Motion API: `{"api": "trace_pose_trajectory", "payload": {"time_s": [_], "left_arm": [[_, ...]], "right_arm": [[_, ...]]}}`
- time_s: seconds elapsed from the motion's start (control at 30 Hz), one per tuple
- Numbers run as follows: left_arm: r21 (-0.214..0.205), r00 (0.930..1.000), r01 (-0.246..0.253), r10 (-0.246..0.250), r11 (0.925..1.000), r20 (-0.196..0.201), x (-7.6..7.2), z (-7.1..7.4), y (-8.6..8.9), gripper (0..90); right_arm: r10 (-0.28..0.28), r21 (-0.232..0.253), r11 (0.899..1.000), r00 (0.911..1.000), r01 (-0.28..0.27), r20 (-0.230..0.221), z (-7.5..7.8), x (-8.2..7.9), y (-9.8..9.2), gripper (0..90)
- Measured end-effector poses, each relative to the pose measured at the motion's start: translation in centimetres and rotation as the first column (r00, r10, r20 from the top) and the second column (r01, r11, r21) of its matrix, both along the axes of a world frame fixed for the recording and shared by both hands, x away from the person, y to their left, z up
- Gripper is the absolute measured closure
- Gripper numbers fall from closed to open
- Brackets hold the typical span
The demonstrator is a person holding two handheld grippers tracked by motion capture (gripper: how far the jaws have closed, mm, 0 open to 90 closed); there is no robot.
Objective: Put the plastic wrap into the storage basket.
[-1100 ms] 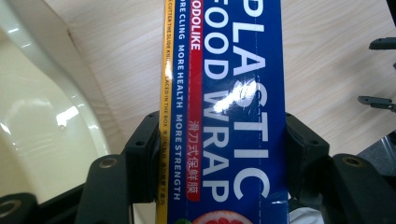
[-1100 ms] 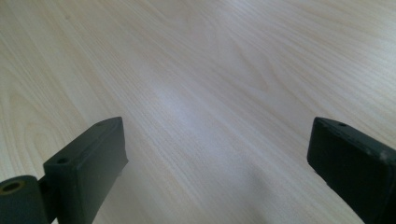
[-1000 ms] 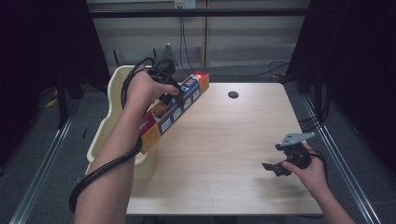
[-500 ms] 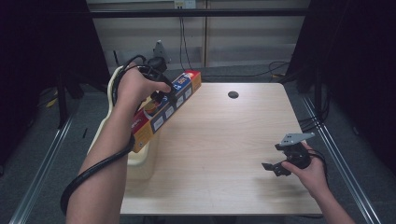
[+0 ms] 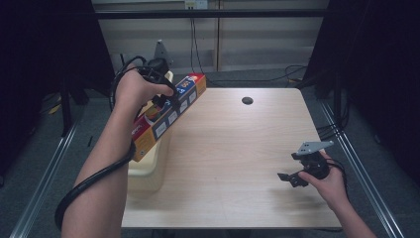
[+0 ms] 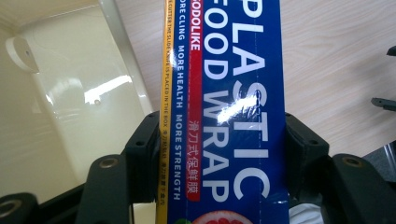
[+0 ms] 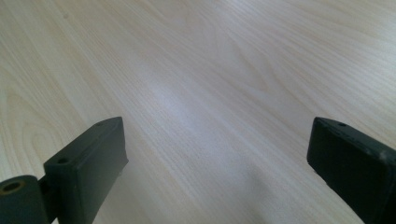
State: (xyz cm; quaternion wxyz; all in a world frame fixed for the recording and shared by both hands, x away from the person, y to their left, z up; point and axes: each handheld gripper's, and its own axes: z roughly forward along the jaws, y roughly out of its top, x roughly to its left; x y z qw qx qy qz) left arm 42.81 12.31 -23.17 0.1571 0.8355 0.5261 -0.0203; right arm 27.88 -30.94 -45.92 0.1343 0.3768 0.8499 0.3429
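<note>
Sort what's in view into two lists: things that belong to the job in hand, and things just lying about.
In the job:
- long blue and red plastic wrap box
- left gripper, shut on the box
- cream plastic bin beside the table's left edge

Lying about:
- right gripper, open, idle over the light wooden table
- dark round hole in the tabletop

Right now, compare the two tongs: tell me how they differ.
The left tongs are shut on the plastic wrap box; the right tongs stand open with nothing between them. The left tongs are held up over the table's left edge, above a cream bin; the right tongs sit low near the table's right front. Both have black jaws and a trailing cable.
</note>
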Motion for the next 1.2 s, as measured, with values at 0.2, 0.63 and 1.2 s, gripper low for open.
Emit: {"api": "trace_pose_trajectory", "payload": {"time_s": [0.2, 0.63, 1.2], "left_arm": [[0.002, 0.9998, -0.021, 0.021, 0.9998, 0.000, -0.1, 0.4, 0.7, 41.1], [0.004, 0.9974, -0.070, 0.070, 0.9975, 0.019, -0.3, 1.0, 2.4, 41.1], [0.004, 0.9922, -0.123, 0.123, 0.9924, 0.018, -0.9, 1.3, 4.0, 41.1]], "right_arm": [[-0.002, -0.002, 1.000, 1.0000, 0.002, -0.002, 0.0, 0.0, 0.0, 4.5], [-0.003, -0.002, 1.000, 1.0000, 0.003, -0.004, 0.0, 0.0, 0.2, 4.6], [0.001, 0.003, 1.000, 1.0000, -0.001, -0.001, 0.1, 0.0, 0.0, 4.6]]}}
